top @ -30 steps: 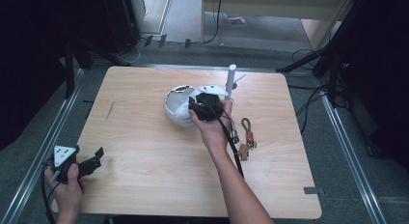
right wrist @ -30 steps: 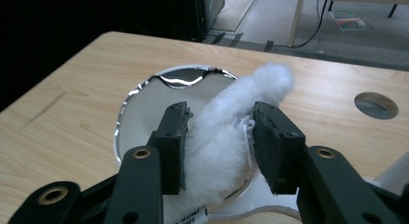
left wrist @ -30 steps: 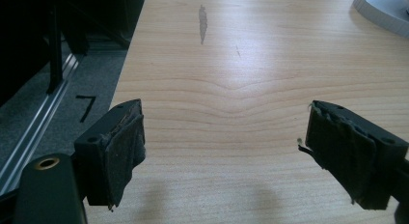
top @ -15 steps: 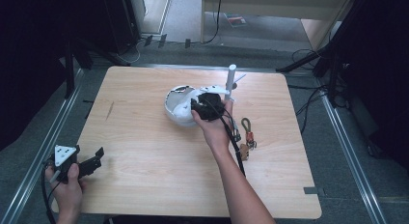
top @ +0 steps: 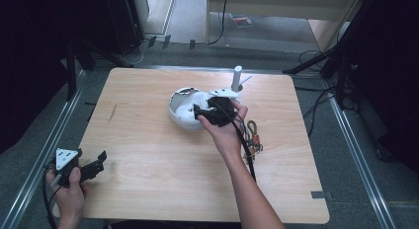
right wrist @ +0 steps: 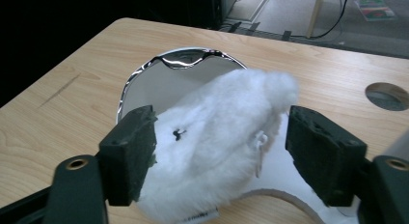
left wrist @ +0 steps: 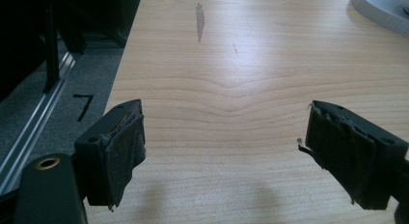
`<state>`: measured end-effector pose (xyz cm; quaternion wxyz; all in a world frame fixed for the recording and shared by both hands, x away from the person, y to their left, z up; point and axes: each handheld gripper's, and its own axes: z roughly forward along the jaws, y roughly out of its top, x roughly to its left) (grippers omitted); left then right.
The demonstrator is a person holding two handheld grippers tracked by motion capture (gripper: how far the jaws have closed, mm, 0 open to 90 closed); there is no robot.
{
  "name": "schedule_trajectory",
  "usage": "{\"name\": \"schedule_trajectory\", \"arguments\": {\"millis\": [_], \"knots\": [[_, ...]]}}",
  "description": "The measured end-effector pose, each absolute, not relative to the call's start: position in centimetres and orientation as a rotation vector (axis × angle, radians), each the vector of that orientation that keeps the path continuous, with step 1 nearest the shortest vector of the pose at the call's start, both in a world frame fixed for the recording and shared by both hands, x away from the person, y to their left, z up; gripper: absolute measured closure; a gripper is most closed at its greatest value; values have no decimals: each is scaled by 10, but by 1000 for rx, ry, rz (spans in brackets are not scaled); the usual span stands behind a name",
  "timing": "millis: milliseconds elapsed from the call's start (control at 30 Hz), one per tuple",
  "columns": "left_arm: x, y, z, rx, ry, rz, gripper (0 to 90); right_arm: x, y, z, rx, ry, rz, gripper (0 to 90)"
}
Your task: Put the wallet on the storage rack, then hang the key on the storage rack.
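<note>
Right gripper (right wrist: pixel 219 151) sits over the metal bowl (right wrist: pixel 144 77) near the middle of the table (top: pixel 148 155), far half. Its 2 jaws have just been opening; they now stand spread on either side of a white fluffy toy (right wrist: pixel 217 137). The left-hand pad in the right gripper view is touching or nearly touching the fur; the other pad stands clear of it with a visible gap. The toy lies partly inside the bowl, its fur rising above the rim on the near side, with a small dark mark on its face. In the high view the right gripper (top: pixel 200 112) covers the bowl's right part, the person's right hand wrapped around its body, cable trailing back along the forearm.

Just behind the bowl stands a white upright cylinder (top: pixel 237 77). To the right of the forearm lies a small bunch of keys with a loop (top: pixel 254 135) on the wood.

Left gripper (left wrist: pixel 222 151) is held at the table's near left corner, jaws spread wide, nothing between them but bare wood. In the high view the left gripper (top: pixel 101 157) points toward the table's middle, well apart from the bowl.
</note>
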<state>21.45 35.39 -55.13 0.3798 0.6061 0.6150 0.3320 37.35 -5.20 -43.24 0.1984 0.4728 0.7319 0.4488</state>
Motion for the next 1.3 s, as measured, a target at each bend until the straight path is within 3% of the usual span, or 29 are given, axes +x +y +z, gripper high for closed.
{"name": "schedule_trajectory", "arguments": {"millis": [867, 1300], "knots": [[214, 354, -551, 1549, 1569, 841, 146, 335, -122, -414, 1309, 2011, 1204, 231], [215, 355, -551, 1546, 1577, 835, 146, 336, -166, -423, 1390, 1996, 1044, 305]]}}
